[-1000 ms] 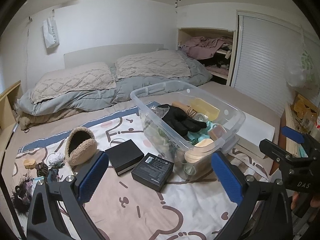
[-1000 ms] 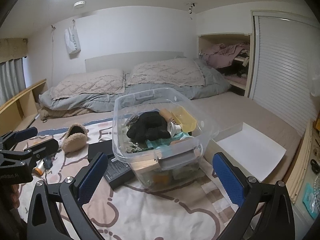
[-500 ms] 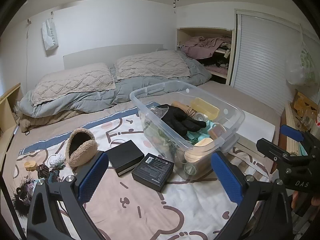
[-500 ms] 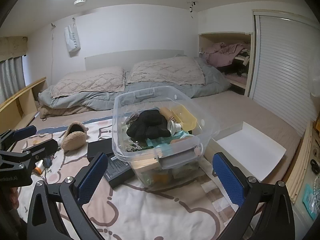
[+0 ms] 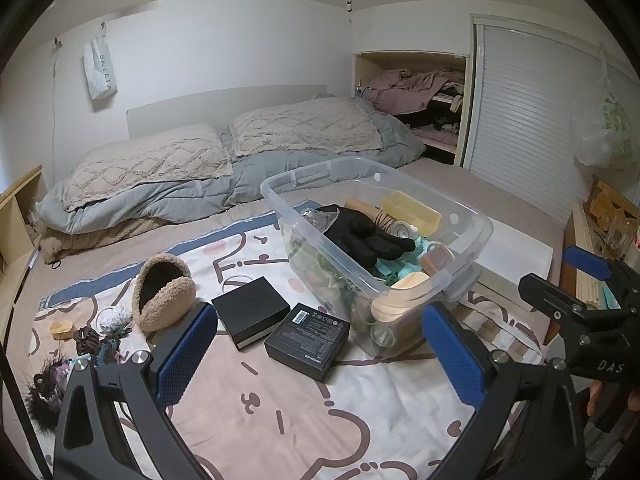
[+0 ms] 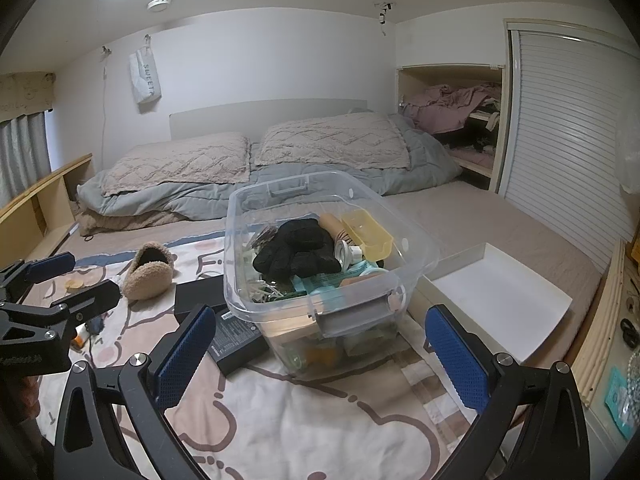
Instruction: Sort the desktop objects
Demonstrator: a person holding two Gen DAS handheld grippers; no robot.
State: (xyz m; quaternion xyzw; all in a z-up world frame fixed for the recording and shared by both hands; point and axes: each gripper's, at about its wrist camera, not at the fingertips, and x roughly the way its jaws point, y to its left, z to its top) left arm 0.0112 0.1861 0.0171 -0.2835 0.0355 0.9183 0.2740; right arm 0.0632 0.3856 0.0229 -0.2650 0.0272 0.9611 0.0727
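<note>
**Both grippers drift a touch, nothing picked up yet**

Barely anything has shifted over the last second: the left gripper has eased slightly so the clutter on its far left sits a bit more in frame, and the right gripper has crept a little closer to the clear bin. Both have their blue pads spread wide with nothing between them.

Straight ahead of the right one is the bin, already stuffed with a black glove, a yellow tray and other bits. A white lid lies ahead and to its right.

Ahead of the left gripper, loose on the printed blanket, are two black boxes, with a fuzzy slipper just past its left finger and small odds and ends further left.

My read: sorting is well along but not done, and those boxes look like the easiest next grab, probably for the left side.
</note>
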